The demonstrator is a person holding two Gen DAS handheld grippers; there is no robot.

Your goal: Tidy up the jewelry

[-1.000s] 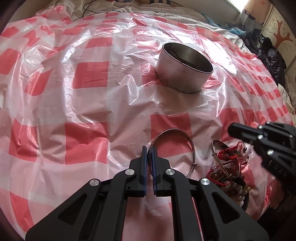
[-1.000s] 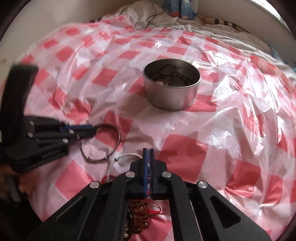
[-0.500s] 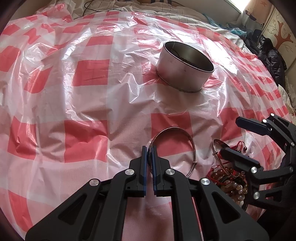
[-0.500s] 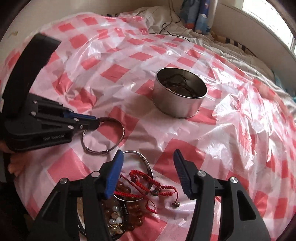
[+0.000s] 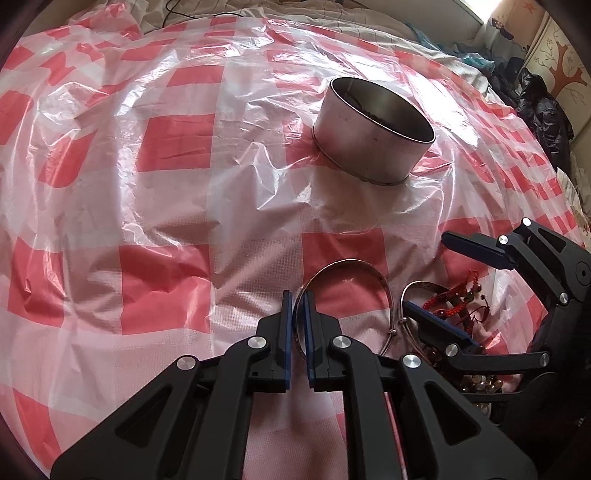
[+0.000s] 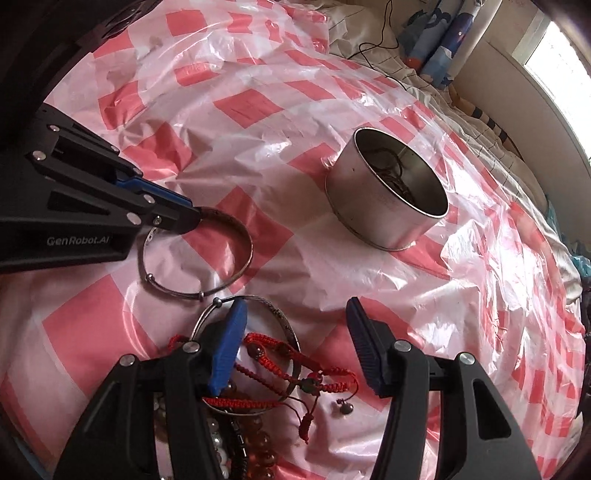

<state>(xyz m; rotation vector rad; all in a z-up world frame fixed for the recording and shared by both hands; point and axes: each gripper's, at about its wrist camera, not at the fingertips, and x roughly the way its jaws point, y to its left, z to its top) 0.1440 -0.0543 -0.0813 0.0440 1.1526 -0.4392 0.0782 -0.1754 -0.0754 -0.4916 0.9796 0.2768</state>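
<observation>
left gripper (image 5: 298, 295) clamping bangle (image 6: 207, 254), tin (image 6: 384, 199) well apart

You are working over a bed (image 5: 332, 14) covered by a glossy red-and-white checked plastic sheet (image 5: 177, 147), crumpled and throwing back daylight. At twelve o'clock pale quilted bedding (image 6: 369, 40) shows past its edge, with a thin black cable (image 6: 384, 33) trailing across it. At two o'clock in your right view a bright window (image 6: 554, 55) lets light in. At two o'clock in your left view dark clothing (image 5: 543, 114) lies heaped below a tree-patterned wall panel (image 5: 561, 62).
</observation>
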